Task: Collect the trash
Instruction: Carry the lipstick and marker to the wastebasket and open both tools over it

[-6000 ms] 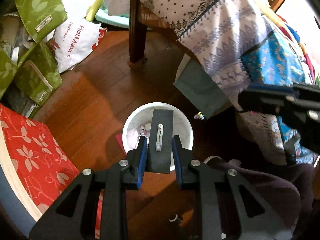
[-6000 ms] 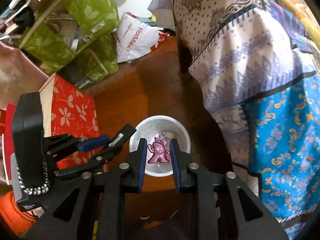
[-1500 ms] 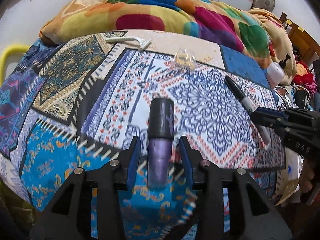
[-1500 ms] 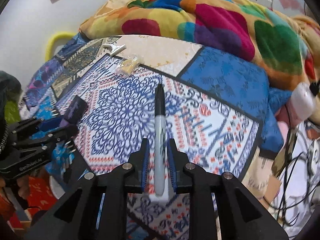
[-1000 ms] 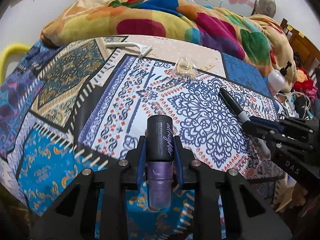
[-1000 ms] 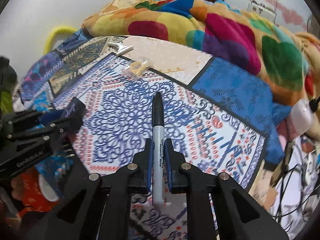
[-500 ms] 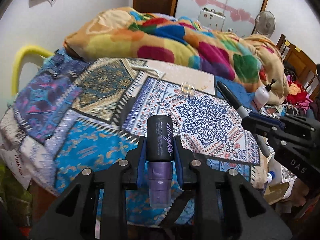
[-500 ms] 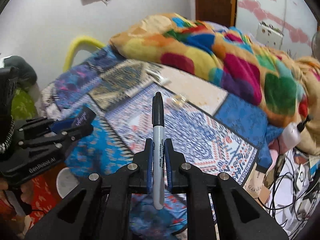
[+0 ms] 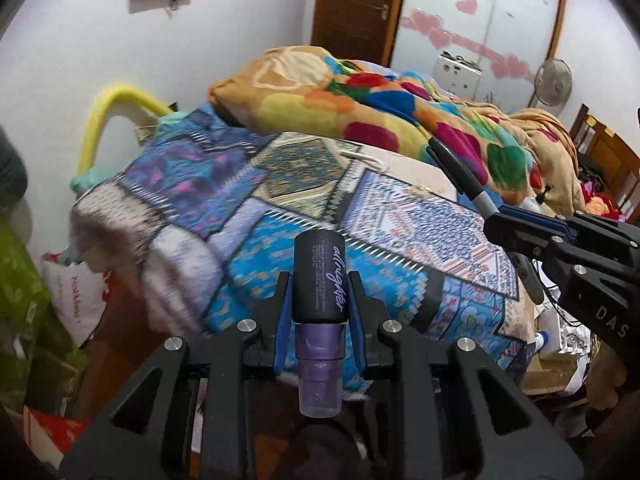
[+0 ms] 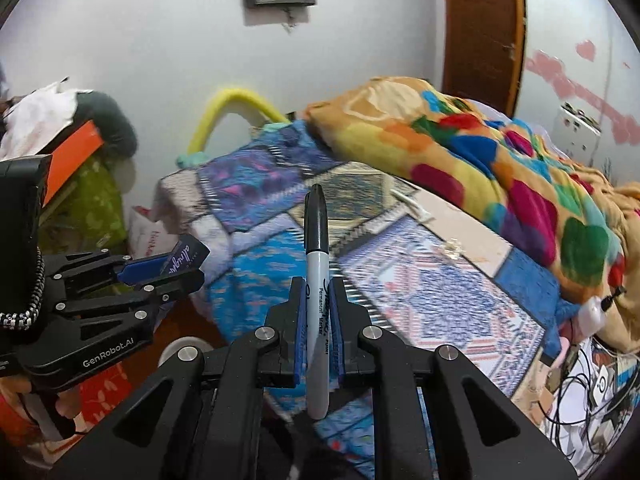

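Left wrist view: bottle (image 9: pixel 319 316) and marker (image 10: pixel 317 300), clamped in left tongs (image 9: pixel 319 312) and right tongs (image 10: pixel 318 332), have been lifted clear of the bed (image 9: pixel 400 240). Binning is judged next.

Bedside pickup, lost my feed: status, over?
Left gripper shut on purple spray bottle. Right gripper shut on black marker. Both clear above the bed; nothing in the way.

We note two matte black grippers with triangular cut-outs, silver screw heads and blue pads. The left gripper (image 9: pixel 319 312) is lettered "GenRobot.AI" in white and carries a coiled black-and-white cable; the right gripper (image 10: pixel 319 322) bears "DAS".
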Available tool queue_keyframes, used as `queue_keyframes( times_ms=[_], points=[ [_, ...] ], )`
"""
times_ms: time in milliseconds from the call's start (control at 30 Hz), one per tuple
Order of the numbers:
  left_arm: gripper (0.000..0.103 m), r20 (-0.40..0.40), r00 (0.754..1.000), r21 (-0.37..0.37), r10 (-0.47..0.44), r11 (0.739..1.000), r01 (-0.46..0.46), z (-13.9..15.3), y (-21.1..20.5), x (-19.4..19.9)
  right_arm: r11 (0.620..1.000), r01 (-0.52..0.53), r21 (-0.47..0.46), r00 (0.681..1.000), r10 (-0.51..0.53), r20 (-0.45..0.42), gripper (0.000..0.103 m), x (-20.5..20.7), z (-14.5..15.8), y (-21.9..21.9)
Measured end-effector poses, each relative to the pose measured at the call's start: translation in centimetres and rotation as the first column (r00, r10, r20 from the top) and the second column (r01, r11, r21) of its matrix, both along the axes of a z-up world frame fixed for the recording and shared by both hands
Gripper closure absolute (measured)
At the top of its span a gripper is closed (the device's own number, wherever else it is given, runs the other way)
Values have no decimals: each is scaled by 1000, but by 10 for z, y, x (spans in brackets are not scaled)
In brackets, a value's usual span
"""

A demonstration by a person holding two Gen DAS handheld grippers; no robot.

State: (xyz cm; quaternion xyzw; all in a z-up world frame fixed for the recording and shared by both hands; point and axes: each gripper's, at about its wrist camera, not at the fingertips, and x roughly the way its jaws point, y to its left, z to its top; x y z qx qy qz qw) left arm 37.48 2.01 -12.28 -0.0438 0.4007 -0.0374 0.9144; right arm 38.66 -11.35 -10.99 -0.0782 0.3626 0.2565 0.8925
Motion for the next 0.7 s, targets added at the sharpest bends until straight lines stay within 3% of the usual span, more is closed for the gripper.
queue_keyframes(
  times_ms=[367, 700],
  points=[
    [78, -27, 989, 6, 147, 989, -147, -20, 86, -66, 986, -164, 12, 986, 165, -33, 92, -38, -12, 87],
    [78, -123, 941, -36, 315, 946, -321, -74, 173, -116, 949, -315, -12, 941, 311, -132, 92, -63, -55, 175]
  ],
)
